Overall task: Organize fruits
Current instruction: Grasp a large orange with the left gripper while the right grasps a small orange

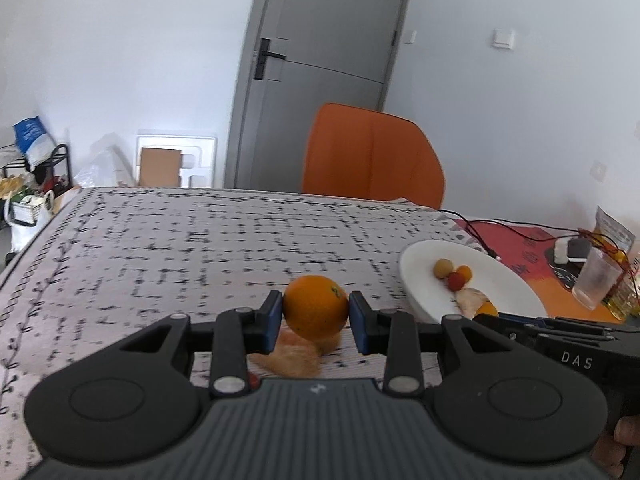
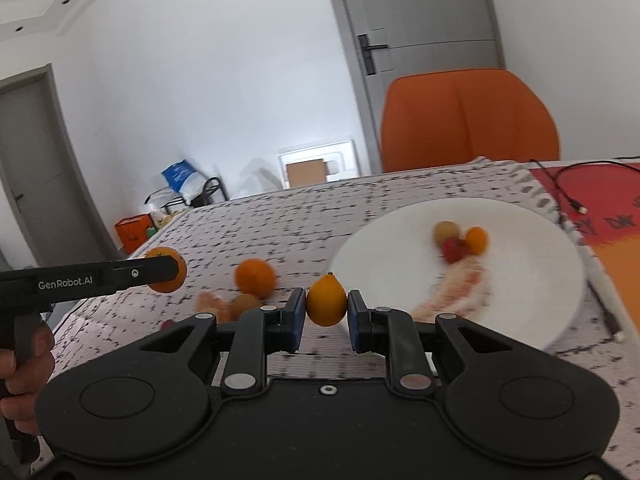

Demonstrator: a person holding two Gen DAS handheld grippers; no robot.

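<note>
My left gripper (image 1: 316, 312) is shut on a large orange (image 1: 316, 306) and holds it above the patterned tablecloth; it also shows at the left of the right wrist view (image 2: 166, 270). My right gripper (image 2: 326, 306) is shut on a small yellow-orange fruit (image 2: 326, 300), just left of a white plate (image 2: 540, 280). The plate (image 1: 500, 280) holds a tan round fruit (image 2: 446, 231), a red one (image 2: 454, 249), a small orange one (image 2: 476, 239) and a peeled segment (image 2: 460, 292). Another orange (image 2: 255, 277), a kiwi-like brown fruit (image 2: 245, 304) and peeled segments (image 2: 212, 306) lie on the cloth.
An orange chair (image 1: 372, 156) stands behind the table's far edge. To the right lie a black cable (image 1: 500, 224), a plastic cup (image 1: 596, 278) and small items on a red mat. A grey door and floor clutter are behind.
</note>
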